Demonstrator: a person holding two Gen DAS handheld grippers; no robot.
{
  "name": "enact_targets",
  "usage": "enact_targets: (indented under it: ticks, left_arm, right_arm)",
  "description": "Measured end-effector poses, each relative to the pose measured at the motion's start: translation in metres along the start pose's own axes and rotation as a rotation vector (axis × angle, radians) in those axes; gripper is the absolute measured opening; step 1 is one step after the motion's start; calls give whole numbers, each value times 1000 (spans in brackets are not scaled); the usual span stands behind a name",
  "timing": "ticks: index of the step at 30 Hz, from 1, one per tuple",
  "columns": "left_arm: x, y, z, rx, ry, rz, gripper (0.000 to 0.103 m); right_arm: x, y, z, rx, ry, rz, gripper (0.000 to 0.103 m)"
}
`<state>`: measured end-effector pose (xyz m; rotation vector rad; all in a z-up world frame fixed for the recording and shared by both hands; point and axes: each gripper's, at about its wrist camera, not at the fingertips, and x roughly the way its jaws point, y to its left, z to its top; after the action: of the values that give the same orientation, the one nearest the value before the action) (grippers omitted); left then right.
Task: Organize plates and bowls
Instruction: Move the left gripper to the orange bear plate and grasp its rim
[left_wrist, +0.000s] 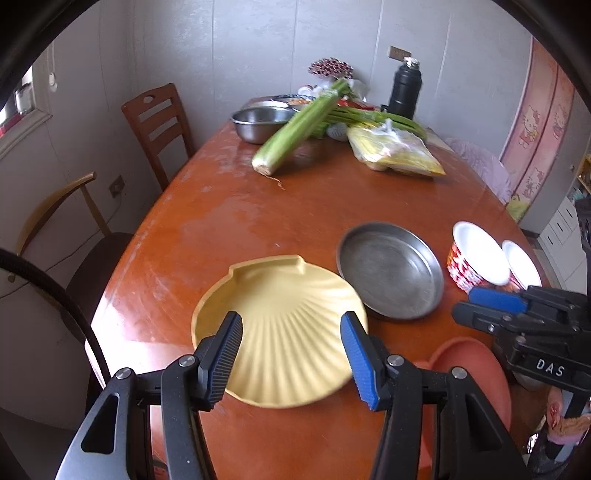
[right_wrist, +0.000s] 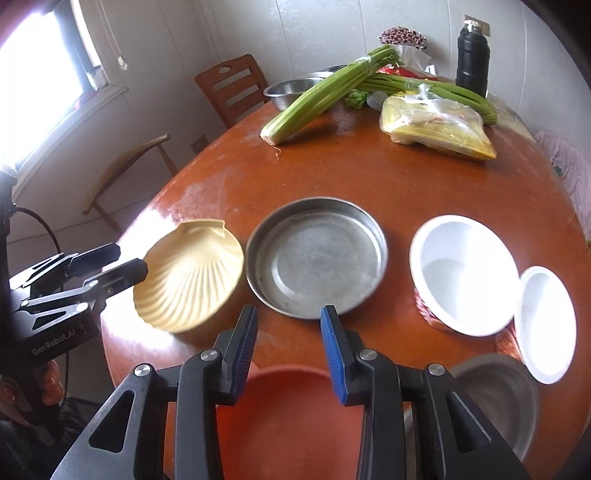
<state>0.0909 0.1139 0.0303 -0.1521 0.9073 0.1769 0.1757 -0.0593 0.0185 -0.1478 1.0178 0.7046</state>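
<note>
A yellow shell-shaped plate (left_wrist: 284, 328) (right_wrist: 192, 277) lies on the brown table, a little blurred. My left gripper (left_wrist: 291, 354) (right_wrist: 122, 264) is open, its fingers over the plate's near-left edge. A round metal plate (left_wrist: 391, 269) (right_wrist: 317, 254) lies to the right of it. Two white bowls with red outsides (left_wrist: 476, 254) (right_wrist: 461, 273) (right_wrist: 546, 321) stand further right. My right gripper (right_wrist: 290, 349) (left_wrist: 476, 306) is open and empty above an orange plate (right_wrist: 288, 417) (left_wrist: 465, 358) at the near edge. A grey metal bowl (right_wrist: 498, 395) sits at the near right.
At the far end lie celery stalks (left_wrist: 295, 125), a yellow bag (left_wrist: 395, 151), a steel bowl (left_wrist: 258, 122) and a black flask (left_wrist: 404, 88). Wooden chairs (left_wrist: 155, 125) stand along the table's left side. The table edge (left_wrist: 110, 295) curves close on the left.
</note>
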Motion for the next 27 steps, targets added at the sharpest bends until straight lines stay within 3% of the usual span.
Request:
enact_targets:
  ticks: [12,27]
  left_arm:
    - [7,-50,-41,39,99,-78,55]
    - [22,-85,-59,107,162,-112,55]
  right_arm:
    - [-9,-7,-32,-87,24,-1,37]
    - [-56,-11,-95,-41,15,33,37]
